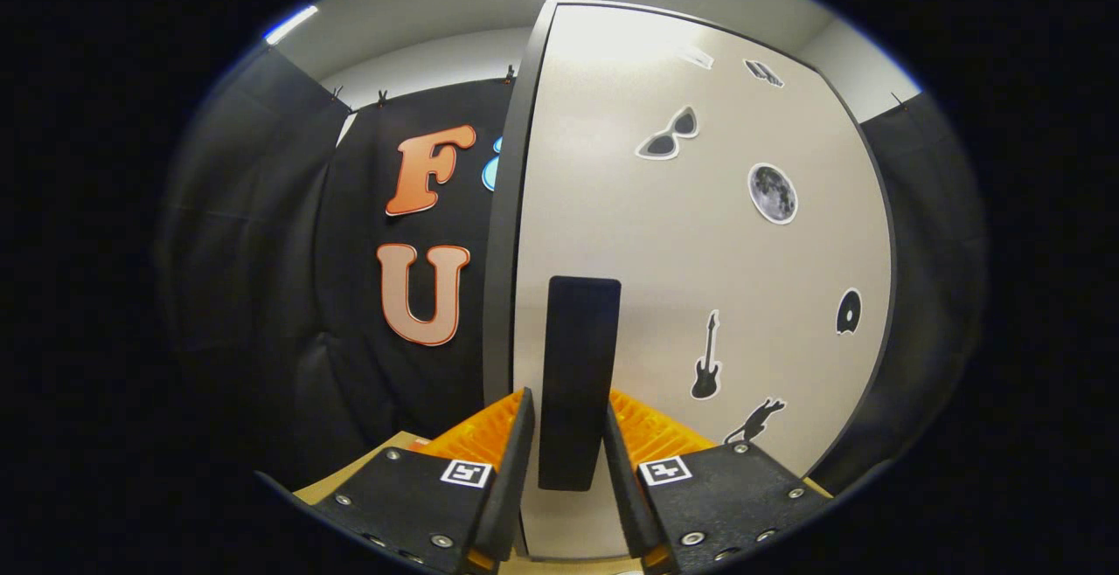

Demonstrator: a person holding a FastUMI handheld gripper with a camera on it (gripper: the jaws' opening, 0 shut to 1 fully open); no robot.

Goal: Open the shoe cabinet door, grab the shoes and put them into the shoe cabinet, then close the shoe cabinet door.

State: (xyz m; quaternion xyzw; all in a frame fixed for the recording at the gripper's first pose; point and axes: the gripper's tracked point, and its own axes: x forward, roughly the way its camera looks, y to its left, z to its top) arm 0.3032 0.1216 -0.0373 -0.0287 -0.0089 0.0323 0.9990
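The shoe cabinet door [691, 243] is a pale panel with a dark edge, and it stands very close in front of me. It carries several black-and-white stickers, among them sunglasses, a moon and a guitar. A black vertical bar handle [581, 339] is mounted near the door's left edge. My gripper [568, 400] is at the lower part of this handle, one finger on each side, and both fingers press against it. The door's dark left edge [503, 234] shows its thickness. I cannot tell how far the door is swung. No shoes are in sight.
The booth's black cloth wall [262, 252] hangs to the left of the door and continues behind its right side. A tan surface [350, 474] shows low down beside the left finger. The pale ceiling with a strip light [291, 24] is above.
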